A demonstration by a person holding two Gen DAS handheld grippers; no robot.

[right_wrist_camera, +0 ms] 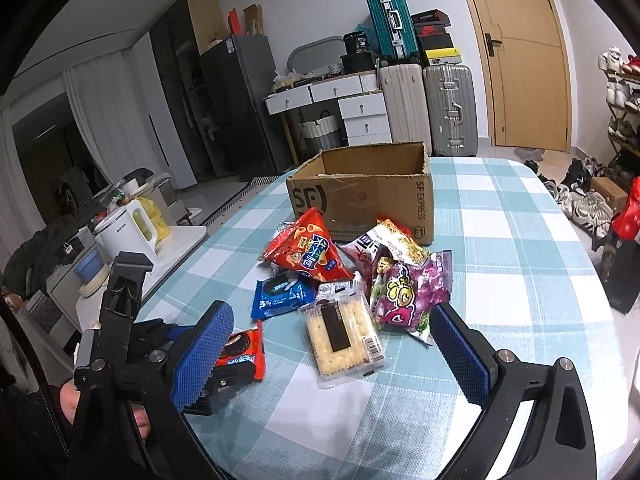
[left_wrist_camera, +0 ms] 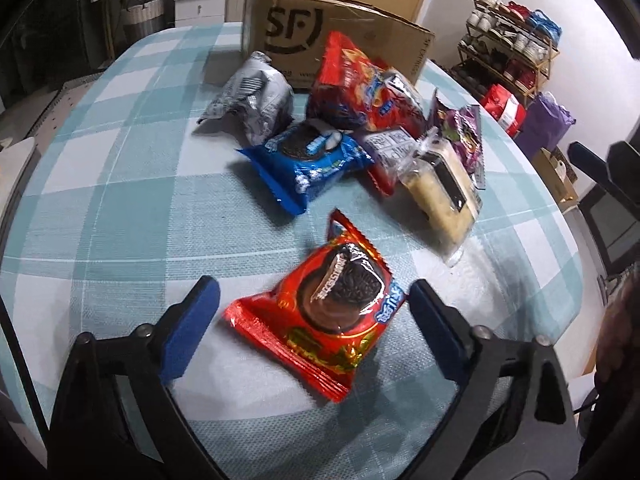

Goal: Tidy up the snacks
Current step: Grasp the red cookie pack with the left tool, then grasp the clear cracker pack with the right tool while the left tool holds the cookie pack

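Now the left hand-held gripper (left_wrist_camera: 314,312) straddles the red foil cookie packet (left_wrist_camera: 320,312) on the checked tabletop (left_wrist_camera: 120,200).
Its pads are not yet pressing (the right hand-held gripper (right_wrist_camera: 332,344) gapes, empty); next it likely needs closing, then lifting toward the brown cardboard box (right_wrist_camera: 360,196).

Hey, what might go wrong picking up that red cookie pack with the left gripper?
The red cookie pack lies flat and askew between the left gripper jaws, so they may pinch only slippery crimped film and lose it. The cardboard box stands behind the snack pile, so a carry could clip the blue cookie pack.
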